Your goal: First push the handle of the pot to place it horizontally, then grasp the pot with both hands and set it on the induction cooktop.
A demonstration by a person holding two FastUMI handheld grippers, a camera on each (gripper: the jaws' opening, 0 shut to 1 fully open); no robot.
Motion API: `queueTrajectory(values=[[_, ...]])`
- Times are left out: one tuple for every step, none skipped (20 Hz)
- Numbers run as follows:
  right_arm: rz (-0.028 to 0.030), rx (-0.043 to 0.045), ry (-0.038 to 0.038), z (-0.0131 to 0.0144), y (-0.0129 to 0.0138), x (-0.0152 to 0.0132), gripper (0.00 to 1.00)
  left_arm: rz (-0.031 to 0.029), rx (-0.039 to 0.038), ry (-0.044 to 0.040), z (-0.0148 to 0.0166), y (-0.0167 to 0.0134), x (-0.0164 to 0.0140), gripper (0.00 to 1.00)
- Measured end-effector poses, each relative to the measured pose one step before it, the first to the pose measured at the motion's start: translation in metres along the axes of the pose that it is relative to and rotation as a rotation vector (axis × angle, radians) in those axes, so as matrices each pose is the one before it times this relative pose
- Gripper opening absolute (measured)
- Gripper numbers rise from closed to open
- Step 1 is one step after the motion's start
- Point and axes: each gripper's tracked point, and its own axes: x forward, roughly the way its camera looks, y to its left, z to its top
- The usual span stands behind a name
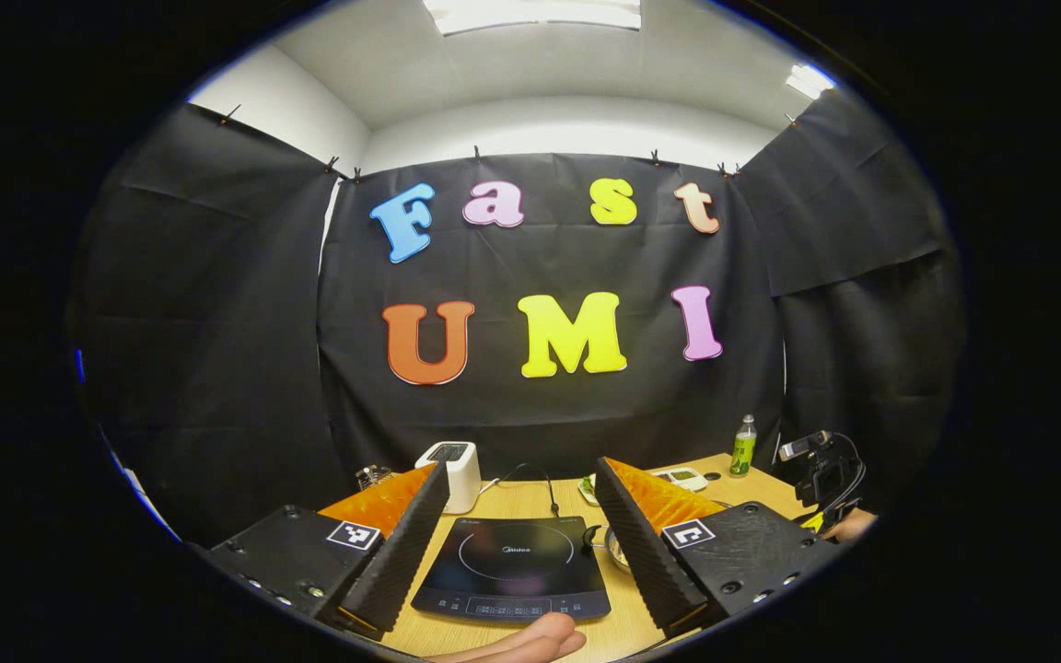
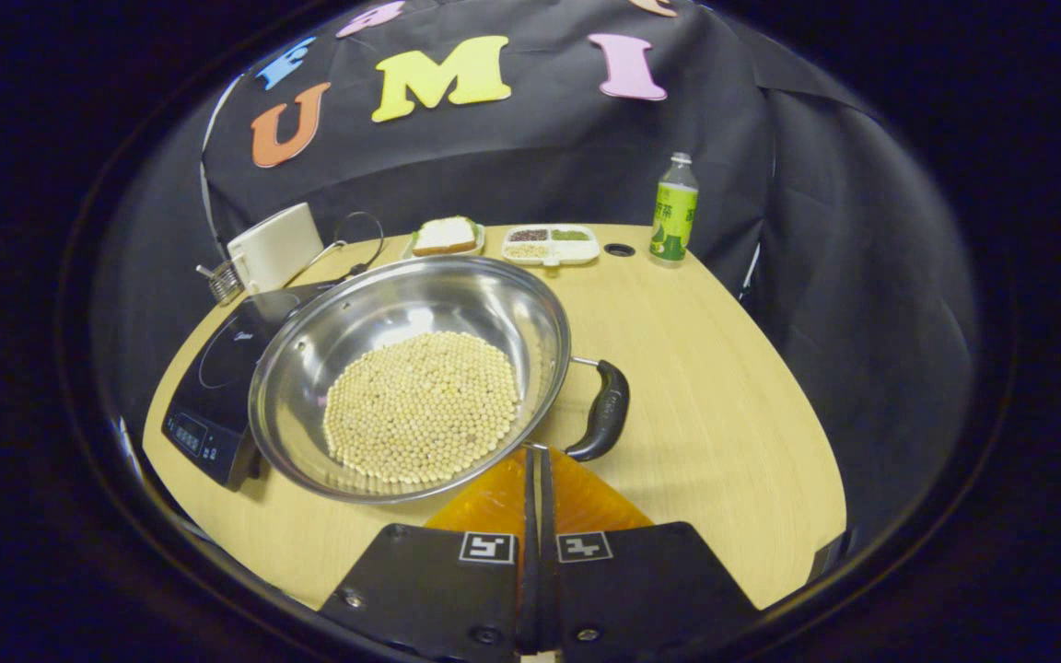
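Note:
A steel pot [image 2: 383,322] holding pale beans sits on the wooden table [image 2: 705,405], its left side overlapping the black induction cooktop [image 2: 213,387]. Its black handle [image 2: 606,410] sticks out on the right side, running toward me. My right gripper [image 2: 536,453] is shut with nothing between its fingers, its tips right at the pot's near rim beside the handle's lower end. My left gripper [image 1: 521,516] is open above the table, with the cooktop [image 1: 512,562] lying between its fingers. A sliver of the pot's rim [image 1: 616,550] peeks out by its right finger.
A white toaster [image 2: 274,244] with a cord stands behind the cooktop. At the table's far edge are a plate with bread [image 2: 445,235], a divided tray of grains [image 2: 551,241] and a green bottle [image 2: 673,210]. A person's finger [image 1: 530,640] lies at the near edge.

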Motion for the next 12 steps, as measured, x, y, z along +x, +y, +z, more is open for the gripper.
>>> queueTrajectory(values=[[-0.01402, -0.00155, -0.01091, 0.00371, -0.00529, 0.00413, 0.04, -0.00077, 0.00367, 0.0115, -0.00621, -0.00127, 0.00426, 0.95], [-0.01, -0.00258, -0.0083, 0.00341, -0.00413, 0.00345, 0.04, -0.00217, 0.00292, 0.01239, -0.00661, -0.00176, 0.00432, 0.95], [-0.00554, -0.00357, -0.00712, 0.00184, -0.00307, 0.00327, 0.04, -0.00253, 0.00209, 0.01255, -0.00552, -0.00158, 0.00392, 0.95], [-0.00363, -0.00566, -0.01064, 0.00427, -0.00296, 0.00276, 0.0, -0.00349, 0.00116, 0.01112, -0.006, -0.0018, 0.00371, 0.95], [-0.00412, -0.00786, -0.01584, 0.00487, -0.00274, 0.00311, 0.04, -0.00468, 0.00009, 0.01082, -0.00588, -0.00103, 0.00474, 0.95], [-0.002, -0.01654, -0.01548, 0.00526, -0.00262, 0.00324, 0.04, -0.00643, -0.00245, 0.00957, -0.0041, -0.00248, 0.00432, 0.95], [-0.00374, -0.01658, -0.01165, 0.00272, -0.00243, 0.00369, 0.04, -0.00759, -0.00691, 0.01005, -0.00642, -0.00246, 0.00435, 0.95], [-0.00532, -0.01314, -0.00977, 0.00271, -0.00253, 0.00432, 0.04, -0.01064, -0.01679, 0.00681, -0.00375, -0.00307, 0.00322, 0.95], [-0.00326, -0.01193, -0.0074, 0.00246, -0.00119, 0.00287, 0.04, -0.01912, -0.02546, 0.00837, -0.00438, -0.00536, 0.00296, 0.95], [-0.00635, -0.00647, -0.00593, 0.00187, -0.00115, 0.00229, 0.04, -0.02825, -0.02394, 0.00583, -0.00358, -0.00608, 0.00508, 0.95], [-0.00492, -0.00451, -0.00567, 0.00175, -0.0021, 0.00284, 0.04, -0.0148, -0.01698, 0.00938, -0.00555, -0.00212, 0.00052, 0.95], [-0.00154, -0.00069, -0.00573, 0.00207, -0.001, 0.00228, 0.04, -0.00302, -0.01035, 0.00624, -0.00286, 0.00055, 0.00159, 0.95]])
